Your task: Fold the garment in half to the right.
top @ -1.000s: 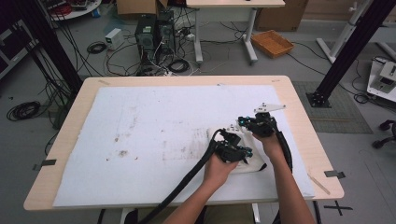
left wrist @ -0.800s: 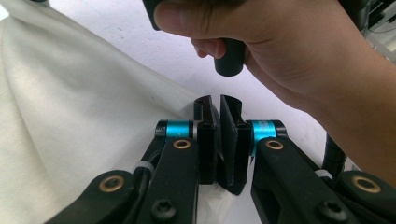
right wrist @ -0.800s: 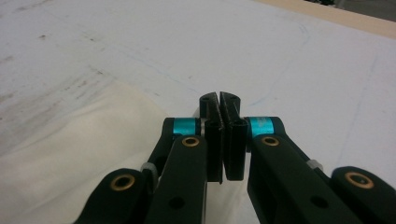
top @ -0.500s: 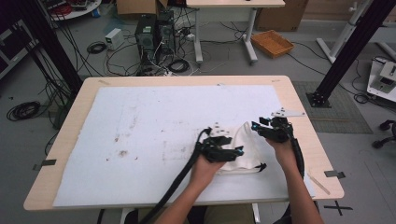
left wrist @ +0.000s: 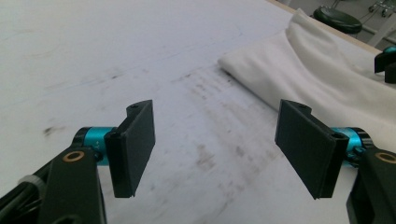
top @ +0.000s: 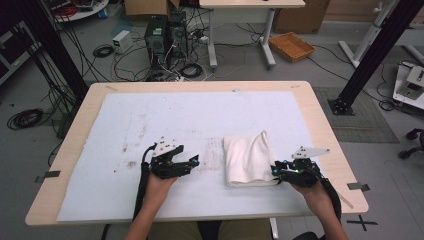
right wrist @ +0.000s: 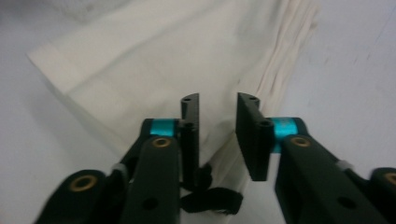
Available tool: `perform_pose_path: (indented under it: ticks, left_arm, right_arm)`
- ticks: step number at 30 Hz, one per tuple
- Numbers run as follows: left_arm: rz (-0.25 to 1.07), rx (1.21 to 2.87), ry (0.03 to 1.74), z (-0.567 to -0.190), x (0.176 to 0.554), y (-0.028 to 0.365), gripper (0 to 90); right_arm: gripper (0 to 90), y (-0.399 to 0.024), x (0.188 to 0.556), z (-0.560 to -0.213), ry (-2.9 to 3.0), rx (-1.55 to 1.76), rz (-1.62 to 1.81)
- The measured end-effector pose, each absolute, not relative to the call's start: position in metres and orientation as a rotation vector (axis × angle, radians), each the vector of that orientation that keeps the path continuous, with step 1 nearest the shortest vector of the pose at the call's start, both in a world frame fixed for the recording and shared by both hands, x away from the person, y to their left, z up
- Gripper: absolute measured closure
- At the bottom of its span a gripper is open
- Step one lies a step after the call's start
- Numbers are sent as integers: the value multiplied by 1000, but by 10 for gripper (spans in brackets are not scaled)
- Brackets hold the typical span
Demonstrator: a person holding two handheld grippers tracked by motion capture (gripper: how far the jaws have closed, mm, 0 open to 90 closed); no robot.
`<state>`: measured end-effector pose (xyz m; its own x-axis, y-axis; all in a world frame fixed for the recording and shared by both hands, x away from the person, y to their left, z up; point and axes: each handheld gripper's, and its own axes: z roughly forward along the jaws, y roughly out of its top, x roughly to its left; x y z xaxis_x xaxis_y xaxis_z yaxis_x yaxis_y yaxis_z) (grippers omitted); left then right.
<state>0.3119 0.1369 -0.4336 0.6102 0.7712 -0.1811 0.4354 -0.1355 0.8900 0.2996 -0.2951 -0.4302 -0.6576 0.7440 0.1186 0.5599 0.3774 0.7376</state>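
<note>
A folded white cloth (top: 248,159) lies flat on the white mat (top: 190,115), right of centre. In the high view my left gripper (top: 194,162) sits on the mat well left of the cloth, pointing toward it. In the left gripper view its jaws (left wrist: 217,121) stand wide apart with nothing between them; they have just been opening, and the cloth (left wrist: 322,70) lies ahead to the right. My right gripper (top: 275,171) is at the cloth's near right corner. Its jaws (right wrist: 218,100) have just been closing and keep a narrow gap over the cloth's folded edge (right wrist: 275,70), with no pad visibly pressing.
The mat carries brown smudges (top: 132,163) left of centre. The wooden table edge (top: 327,135) runs close to the right of the cloth. On the floor behind the table are computer cases (top: 165,35), cables and an orange tray (top: 291,46).
My left gripper let go, opened and slid left, away from the cloth. My right gripper moved right and toward me to the cloth's near right corner. The cloth now lies uncovered and flat.
</note>
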Motion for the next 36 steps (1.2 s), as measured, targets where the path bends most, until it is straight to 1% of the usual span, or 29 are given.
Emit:
perform_pose_path:
  ticks: [1, 2, 6, 10, 11, 12, 13, 15, 17, 20, 22, 25, 30, 32, 34, 36]
  left_arm:
    - [395, 1768, 988, -434, 310, 142, 287]
    - [401, 1769, 993, -434, 309, 146, 287]
    - [412, 1760, 1005, -434, 305, 160, 287]
    - [410, 1744, 1018, -436, 303, 171, 287]
    - [412, 1743, 1021, -436, 303, 172, 287]
    - [413, 1741, 1020, -436, 303, 173, 287]
    - [413, 1737, 1021, -435, 303, 174, 287]
    - [411, 1733, 1017, -435, 302, 176, 287]
    - [411, 1729, 1017, -435, 302, 176, 287]
    - [407, 1733, 1017, -436, 303, 177, 287]
    - [402, 1739, 1018, -437, 303, 176, 288]
    - [399, 1744, 1015, -438, 302, 176, 287]
    - [397, 1740, 1018, -439, 302, 176, 287]
    - [396, 1742, 1018, -439, 303, 176, 287]
    - [393, 1740, 1021, -439, 304, 176, 288]
    - [393, 1745, 1020, -440, 304, 175, 288]
  right_arm:
    - [854, -295, 298, -435, 2428, 1153, 1101]
    - [897, -296, 297, -437, 2425, 1150, 1081]
    - [900, -305, 292, -433, 2384, 1174, 982]
    - [900, -314, 288, -435, 2362, 1204, 966]
    - [868, -315, 288, -436, 2362, 1216, 982]
    - [742, -315, 287, -435, 2347, 1234, 994]
    - [665, -315, 287, -433, 2315, 1247, 1010]
    - [620, -314, 286, -424, 2258, 1222, 1052]
    - [617, -304, 284, -414, 2221, 1162, 1104]
    - [636, -270, 282, -406, 2256, 1048, 1197]
    - [664, -242, 284, -410, 2316, 990, 1243]
    - [677, -206, 293, -421, 2413, 945, 1222]
    - [743, -171, 300, -437, 2546, 892, 1127]
    - [736, -164, 296, -441, 2551, 859, 1127]
    - [708, -163, 294, -441, 2557, 835, 1142]
    - [649, -170, 294, -439, 2557, 857, 1189]
